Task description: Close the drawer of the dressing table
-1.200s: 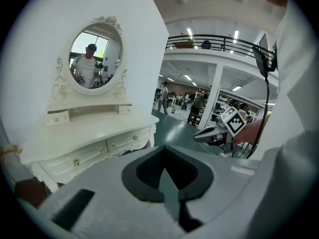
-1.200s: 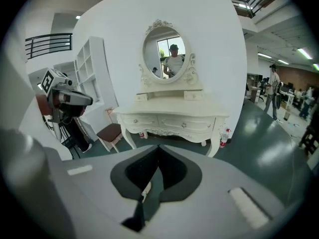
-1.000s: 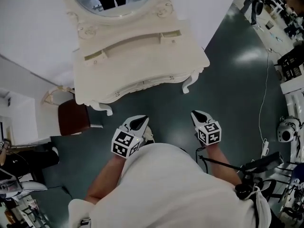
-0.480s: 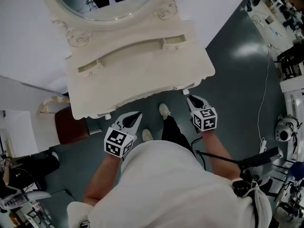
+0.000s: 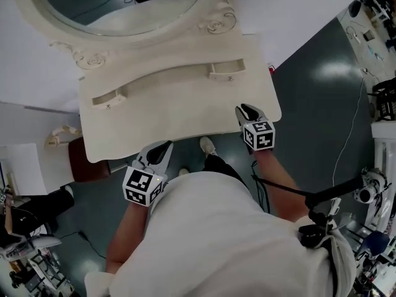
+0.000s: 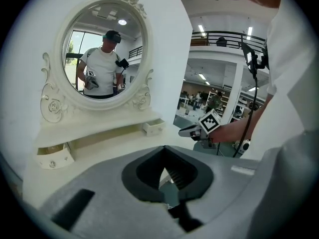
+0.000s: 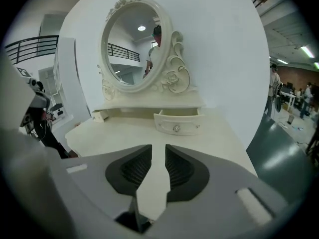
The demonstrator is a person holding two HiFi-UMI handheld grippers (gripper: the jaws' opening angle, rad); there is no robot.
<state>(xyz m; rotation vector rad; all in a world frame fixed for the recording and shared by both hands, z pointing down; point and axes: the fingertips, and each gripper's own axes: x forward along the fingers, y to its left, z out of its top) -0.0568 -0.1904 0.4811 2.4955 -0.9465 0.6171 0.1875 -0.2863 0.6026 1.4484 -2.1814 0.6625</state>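
Note:
The cream dressing table (image 5: 179, 113) carries an oval mirror (image 5: 124, 5) and two small drawers on its back shelf. The right drawer (image 5: 226, 72) stands pulled out; its front with a knob (image 7: 178, 121) faces my right gripper. The left drawer (image 5: 106, 98) also juts out a little. My right gripper (image 5: 246, 112) hovers over the table's front right edge, its jaws opening with nothing between them (image 7: 158, 146). My left gripper (image 5: 162, 150) is just off the table's front edge, tips together and empty (image 6: 163, 149).
A dark red stool (image 5: 83, 159) stands at the table's left end. A white wall (image 5: 309, 5) rises behind the table. My shoe (image 5: 208, 145) shows under the table's front edge. A thin cable (image 5: 356, 122) and equipment (image 5: 371, 184) are on the floor to the right.
I have stepped up to the table. Both grippers moved forward: the right one from over the floor to over the tabletop edge, the left one up to the front edge.

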